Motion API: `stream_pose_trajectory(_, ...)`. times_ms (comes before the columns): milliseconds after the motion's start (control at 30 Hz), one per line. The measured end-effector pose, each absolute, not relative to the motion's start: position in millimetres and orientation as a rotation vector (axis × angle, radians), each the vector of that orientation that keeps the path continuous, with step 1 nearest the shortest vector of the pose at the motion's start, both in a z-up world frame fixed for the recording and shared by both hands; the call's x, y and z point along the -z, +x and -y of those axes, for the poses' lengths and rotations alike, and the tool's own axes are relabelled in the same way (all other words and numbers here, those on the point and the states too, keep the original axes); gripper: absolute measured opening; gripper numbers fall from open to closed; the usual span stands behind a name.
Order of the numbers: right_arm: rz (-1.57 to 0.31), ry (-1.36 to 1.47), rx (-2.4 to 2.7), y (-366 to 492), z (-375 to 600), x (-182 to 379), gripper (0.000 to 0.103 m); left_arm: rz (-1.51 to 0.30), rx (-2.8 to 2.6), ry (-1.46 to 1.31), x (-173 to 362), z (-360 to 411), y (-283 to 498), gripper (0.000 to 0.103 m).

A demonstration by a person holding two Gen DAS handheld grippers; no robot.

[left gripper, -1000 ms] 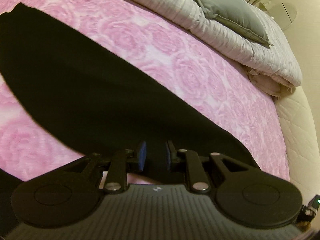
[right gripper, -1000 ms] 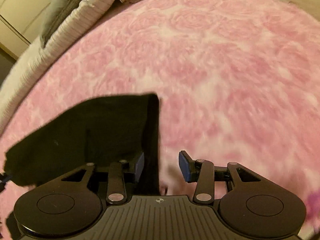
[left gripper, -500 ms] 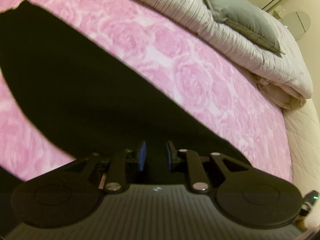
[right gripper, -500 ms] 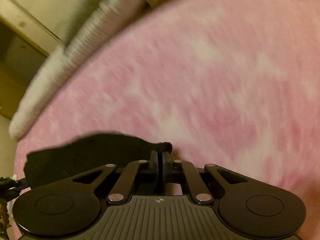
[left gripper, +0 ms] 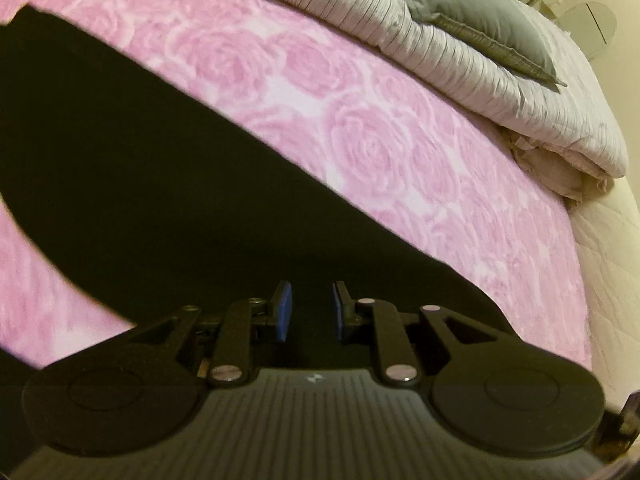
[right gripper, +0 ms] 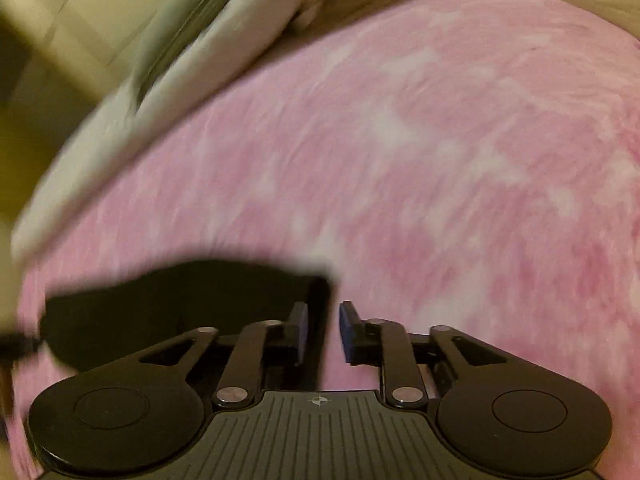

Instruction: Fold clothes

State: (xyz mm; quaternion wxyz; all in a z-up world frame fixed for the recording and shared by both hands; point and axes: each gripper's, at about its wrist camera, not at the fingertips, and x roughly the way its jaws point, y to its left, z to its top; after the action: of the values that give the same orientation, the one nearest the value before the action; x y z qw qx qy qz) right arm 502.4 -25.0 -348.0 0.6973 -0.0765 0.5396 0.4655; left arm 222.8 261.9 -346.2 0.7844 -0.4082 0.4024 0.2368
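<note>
A black garment (left gripper: 168,184) lies spread on the pink rose-patterned bedspread (left gripper: 400,152), running from the far left down to my left gripper (left gripper: 311,307). That gripper sits low over the near end of the cloth, its blue pads (left gripper: 283,312) a small gap apart with only black cloth showing between them. In the right wrist view, a corner of the black garment (right gripper: 180,304) reaches in from the left. My right gripper (right gripper: 323,326) is open, with the garment's edge lying between its fingers. This view is motion-blurred.
A folded striped white duvet (left gripper: 460,52) with a grey pillow (left gripper: 472,16) on it lies along the far side of the bed. The bare quilted mattress edge (left gripper: 616,280) shows at the right. Bare pink bedspread (right gripper: 440,160) stretches ahead of the right gripper.
The right gripper went from wide open to shut on the garment's corner, and now its fingers are apart again. The left gripper kept the same gap and tilted slightly over the garment.
</note>
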Motion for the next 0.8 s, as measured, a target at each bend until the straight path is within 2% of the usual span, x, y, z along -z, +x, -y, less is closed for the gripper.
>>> stream_pose_trajectory(133,-1.191,-0.316,-1.175,443,23,336,0.027,-0.884,-0.520,-0.902,347,-248,208,0.018)
stream_pose_trajectory(200,-1.174,-0.342,-1.237,419,12,332,0.039,-0.885,-0.551,-0.929,348,-247,195,0.018)
stream_pose_trajectory(333,-1.061,-0.443,-1.305,381,-10,335,0.040,-0.857,-0.607,-0.987,347,-252,167,0.018)
stream_pose_trajectory(367,-1.029,-0.462,-1.320,373,-14,335,0.028,-0.854,-0.609,-0.991,346,-253,161,0.018)
stream_pose_trajectory(400,-0.998,-0.480,-1.334,365,-17,335,0.002,-0.852,-0.617,-0.990,345,-256,154,0.018)
stream_pose_trajectory(567,-0.837,-0.568,-1.402,325,-35,337,0.000,-0.839,-0.654,-0.989,343,-272,123,0.018)
stream_pose_trajectory(733,-0.881,-0.696,-1.440,272,-45,346,0.000,-0.820,-0.665,-1.041,352,-292,89,0.018)
stream_pose_trajectory(800,-0.873,-0.728,-1.314,264,-47,347,0.006,-0.819,-0.658,-1.052,353,-303,75,0.018)
